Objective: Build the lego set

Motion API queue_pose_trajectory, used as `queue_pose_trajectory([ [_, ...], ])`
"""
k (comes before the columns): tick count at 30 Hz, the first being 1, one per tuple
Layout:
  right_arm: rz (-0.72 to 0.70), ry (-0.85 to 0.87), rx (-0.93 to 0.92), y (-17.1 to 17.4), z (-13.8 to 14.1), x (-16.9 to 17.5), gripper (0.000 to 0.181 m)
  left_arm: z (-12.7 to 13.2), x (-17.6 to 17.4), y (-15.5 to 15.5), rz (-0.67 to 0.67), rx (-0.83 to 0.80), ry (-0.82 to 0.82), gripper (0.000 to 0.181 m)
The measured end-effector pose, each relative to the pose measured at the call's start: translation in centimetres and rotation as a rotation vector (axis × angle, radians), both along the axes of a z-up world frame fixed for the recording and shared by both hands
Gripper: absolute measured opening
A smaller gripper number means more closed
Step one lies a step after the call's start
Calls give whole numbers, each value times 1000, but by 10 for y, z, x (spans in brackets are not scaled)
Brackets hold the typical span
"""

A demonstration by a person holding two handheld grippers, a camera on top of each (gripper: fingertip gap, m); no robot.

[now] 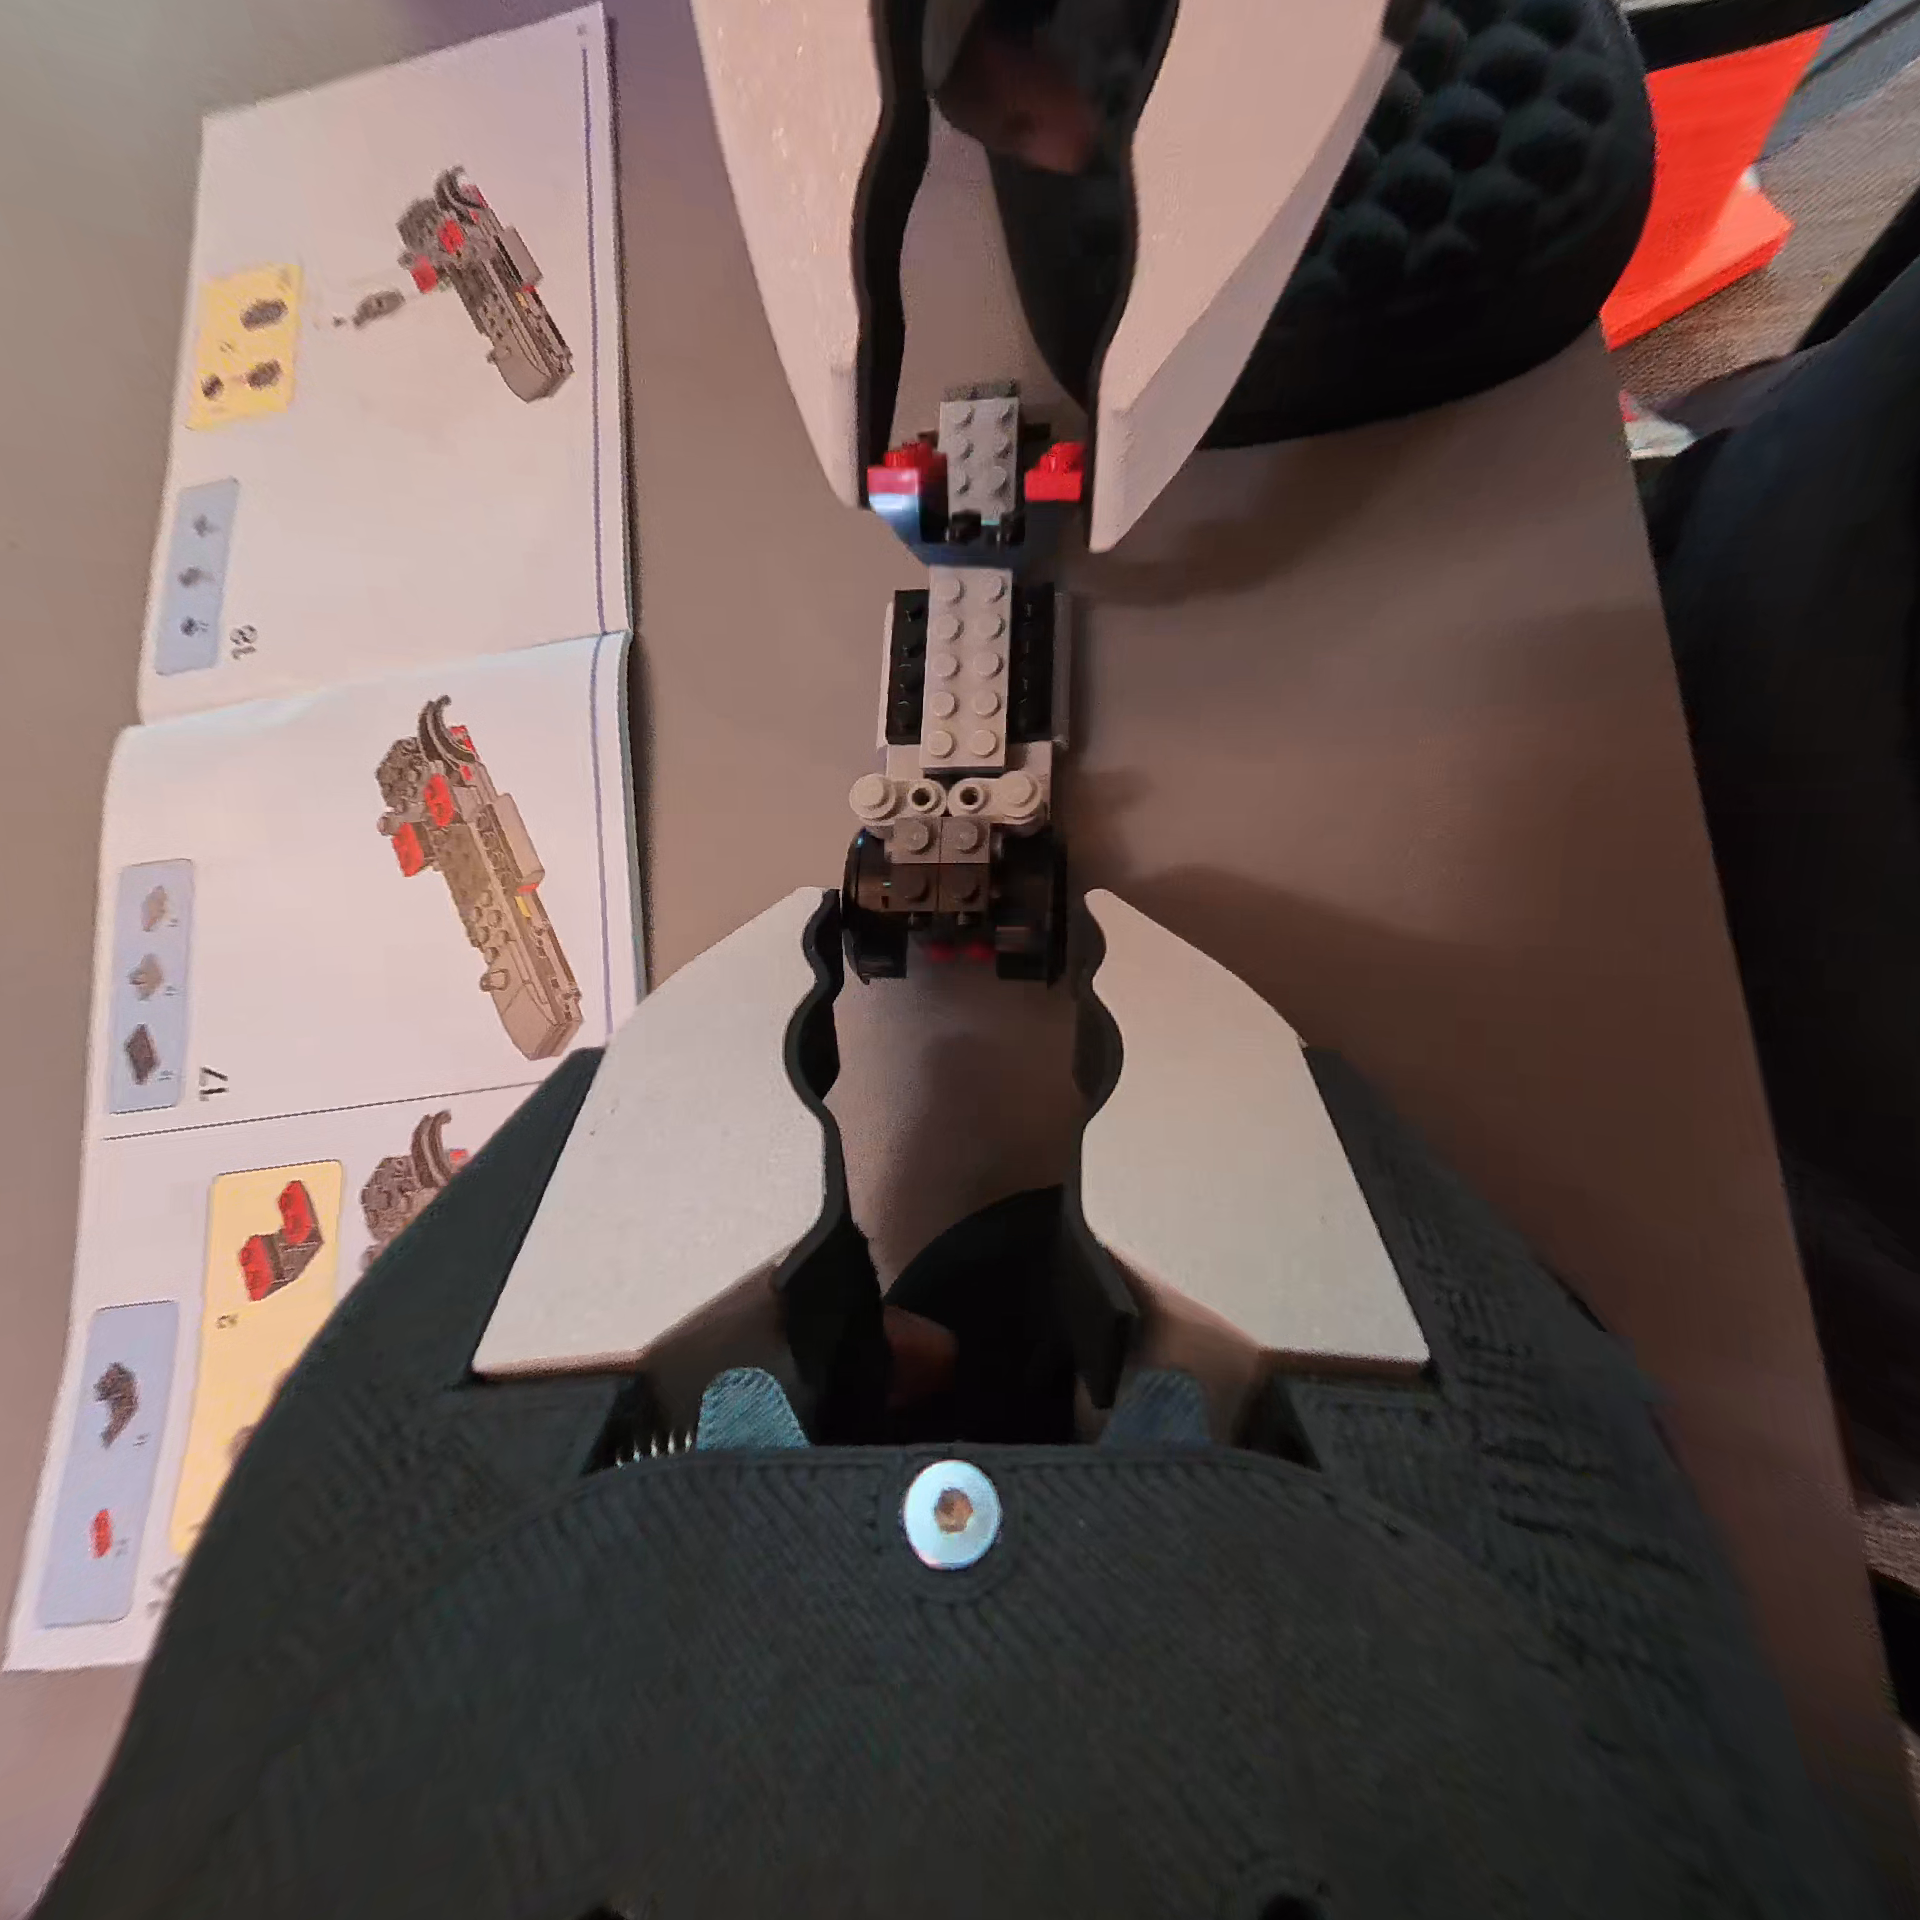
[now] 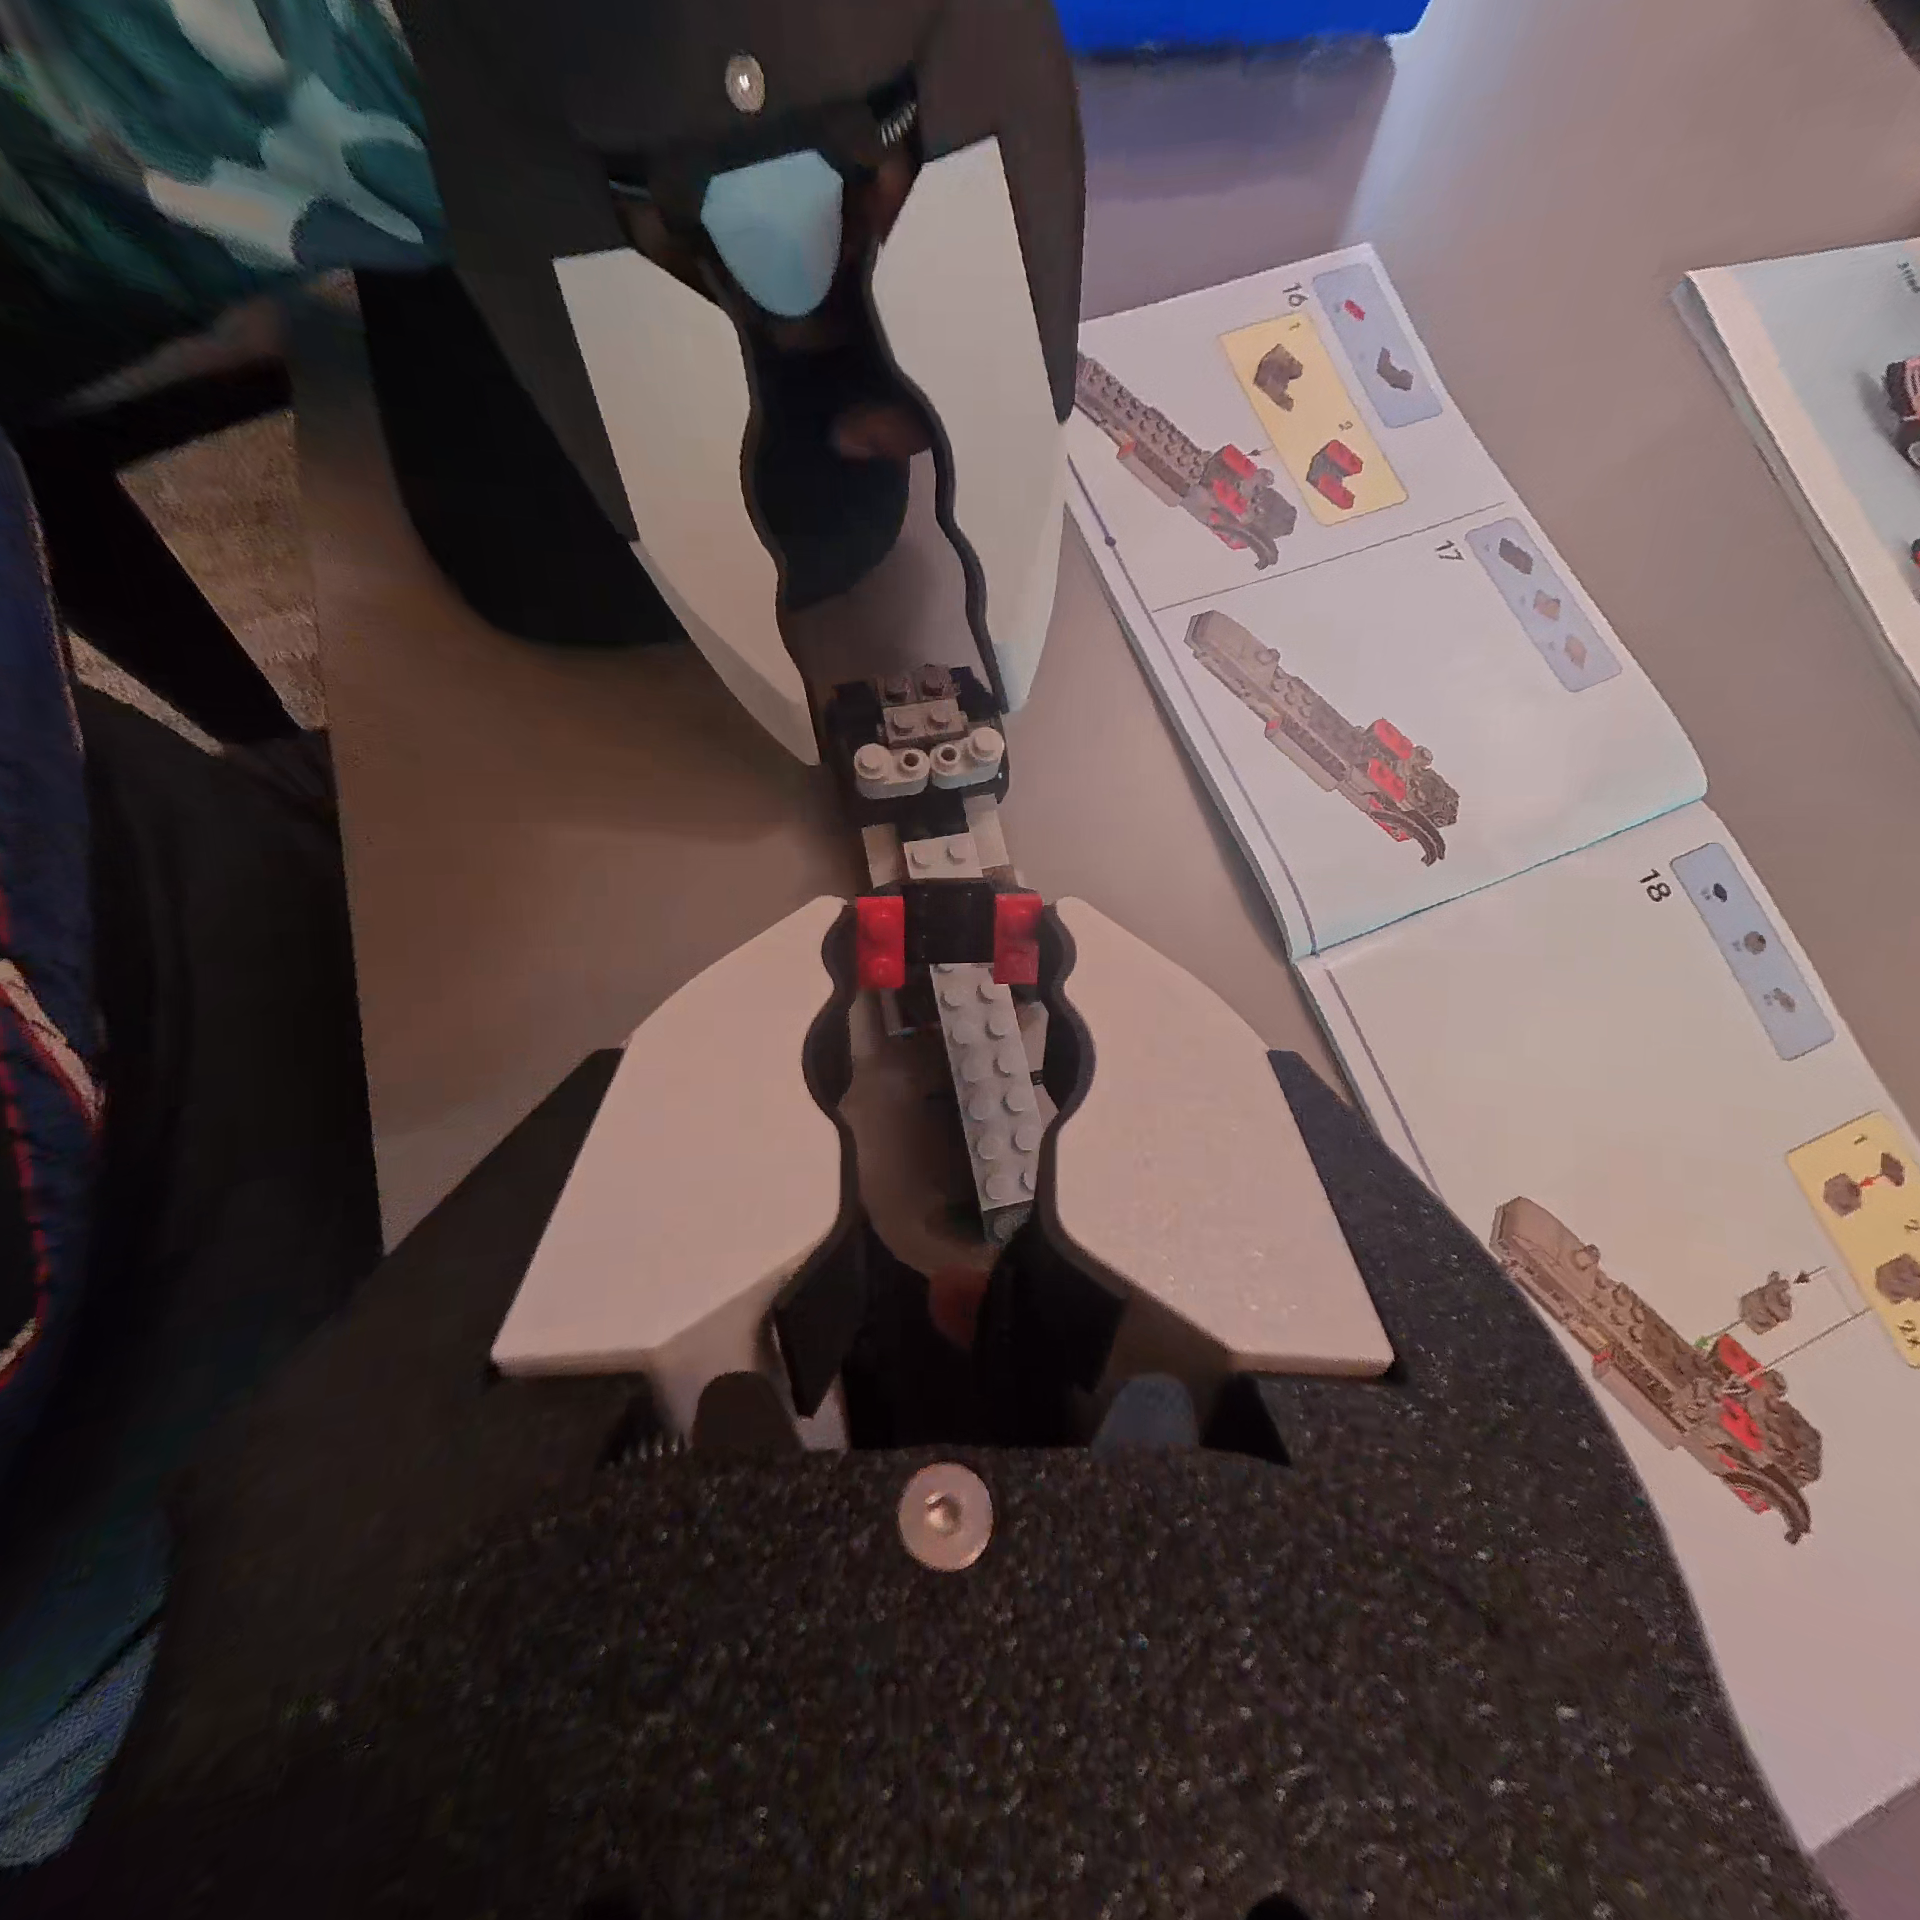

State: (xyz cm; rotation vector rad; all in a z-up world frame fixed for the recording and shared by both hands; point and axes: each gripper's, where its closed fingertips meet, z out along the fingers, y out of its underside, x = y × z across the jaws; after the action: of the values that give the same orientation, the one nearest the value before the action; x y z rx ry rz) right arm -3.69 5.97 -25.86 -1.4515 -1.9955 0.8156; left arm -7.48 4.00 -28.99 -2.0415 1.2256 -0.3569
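The left gripper is clamping its jaws on the black end of the long grey, black and red brick model above the grey desk; the right gripper is pinching the red-brick end. Twisting could be snapping it apart.

In the left wrist view, the lego model fills the middle of the frame, pinched at its near end by the left hand-held gripper and at its far end by the right hand-held gripper, so the lane between the two is blocked. To the right of the model the tabletop lies bare as far as a dark shape along the right edge. On the left, the open instruction booklet covers the tabletop, with only a narrow bare strip between its edge and the model. In the right wrist view, a second booklet lies at the upper right, apart from the open one.
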Motion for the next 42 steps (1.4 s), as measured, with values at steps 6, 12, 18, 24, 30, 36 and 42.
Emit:
queue_pose_trajectory([
  [6,49,-64,61,-6,-5,-5,33,-2,0,-1,-15,121,75,43],
  [12,45,-137,125,-1,-11,-7,33,-7,0,-2,-12,75,70,46],
  [18,74,-197,137,-5,-16,-8,33,-6,-1,-1,-5,72,47,45],
  [24,85,-215,177,-3,-17,-10,33,6,-1,0,7,101,-52,43],
  [30,87,-233,180,-2,-18,-10,33,8,-1,0,9,92,-81,43],
  [36,94,-253,198,-3,-18,-9,33,9,-1,0,10,96,-91,43],
  [42,92,-258,213,-2,-16,-9,33,9,-1,0,10,94,-92,43],
])
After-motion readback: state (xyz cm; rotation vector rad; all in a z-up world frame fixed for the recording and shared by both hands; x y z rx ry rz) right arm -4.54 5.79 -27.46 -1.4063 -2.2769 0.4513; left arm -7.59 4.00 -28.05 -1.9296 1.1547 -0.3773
